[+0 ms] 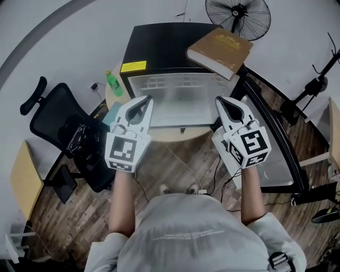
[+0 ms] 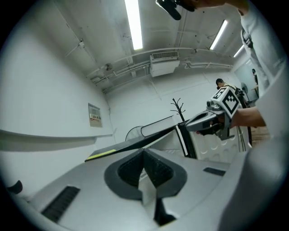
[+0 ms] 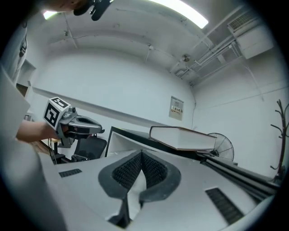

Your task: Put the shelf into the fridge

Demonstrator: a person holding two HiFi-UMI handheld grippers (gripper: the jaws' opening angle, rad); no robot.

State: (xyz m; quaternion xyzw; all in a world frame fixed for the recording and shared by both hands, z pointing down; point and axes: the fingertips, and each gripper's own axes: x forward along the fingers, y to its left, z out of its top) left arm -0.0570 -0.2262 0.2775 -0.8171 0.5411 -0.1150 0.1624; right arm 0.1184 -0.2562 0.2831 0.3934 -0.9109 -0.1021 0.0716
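Note:
The shelf (image 1: 175, 101), a pale translucent panel, hangs level in front of the black mini fridge (image 1: 154, 42), whose door (image 1: 276, 143) swings open to the right. My left gripper (image 1: 144, 101) is shut on the shelf's left edge and my right gripper (image 1: 220, 102) on its right edge. In the left gripper view a thin pale strip of shelf (image 2: 147, 192) sits pinched between the dark pads (image 2: 131, 169), with the other gripper (image 2: 212, 122) across from it. The right gripper view shows the same pinch on the shelf (image 3: 136, 189).
A thick brown book (image 1: 219, 50) lies on top of the fridge. A green bottle (image 1: 113, 84) stands at the fridge's left on a round wooden table (image 1: 164, 136). A black office chair (image 1: 64, 127) is at left and a floor fan (image 1: 239, 16) behind. Cables trail on the floor.

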